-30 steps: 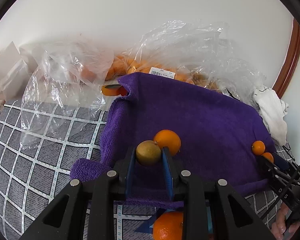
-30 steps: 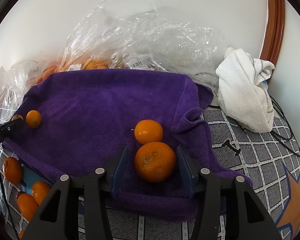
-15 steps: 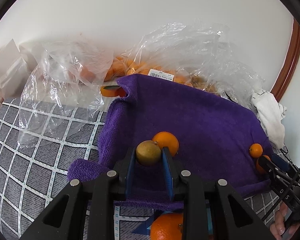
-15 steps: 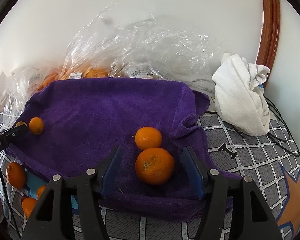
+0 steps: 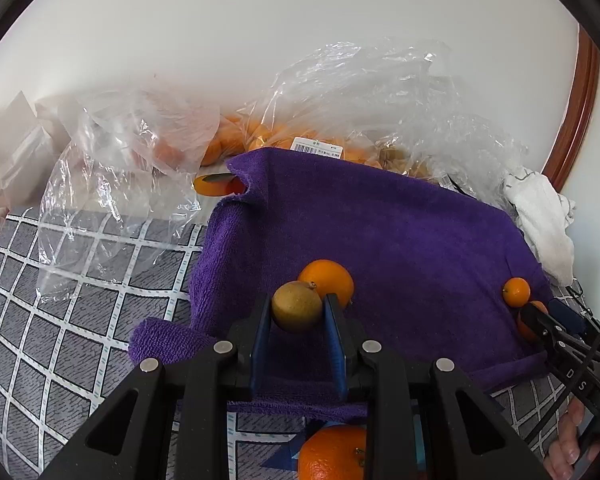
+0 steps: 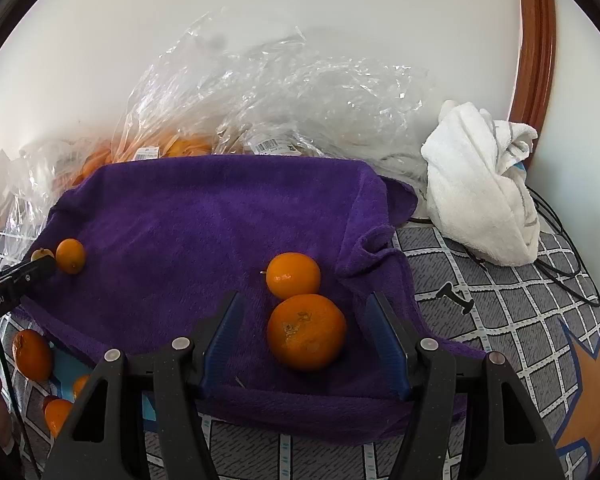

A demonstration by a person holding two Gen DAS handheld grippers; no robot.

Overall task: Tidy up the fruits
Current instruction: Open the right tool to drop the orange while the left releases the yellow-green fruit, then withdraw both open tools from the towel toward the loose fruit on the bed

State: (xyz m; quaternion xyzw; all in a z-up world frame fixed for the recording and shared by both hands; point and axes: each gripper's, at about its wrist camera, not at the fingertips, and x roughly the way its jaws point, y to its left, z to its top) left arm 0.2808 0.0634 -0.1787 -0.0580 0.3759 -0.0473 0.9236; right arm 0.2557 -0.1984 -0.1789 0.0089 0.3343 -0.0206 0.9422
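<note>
The yellowish fruit (image 5: 297,307) was clamped in the left hand-held gripper (image 5: 296,314); the large orange (image 6: 306,332) lay untouched between the right hand-held gripper's (image 6: 306,334) wide jaws.

My left wrist view: close, angled down over purple towel (image 5: 400,232) | right: same towel, opposite end

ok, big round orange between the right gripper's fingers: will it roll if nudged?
Likely yes: the big round orange is free, the right gripper's jaws clear of it. The plush purple towel should damp rolling; the smaller orange touching it blocks that side.
</note>
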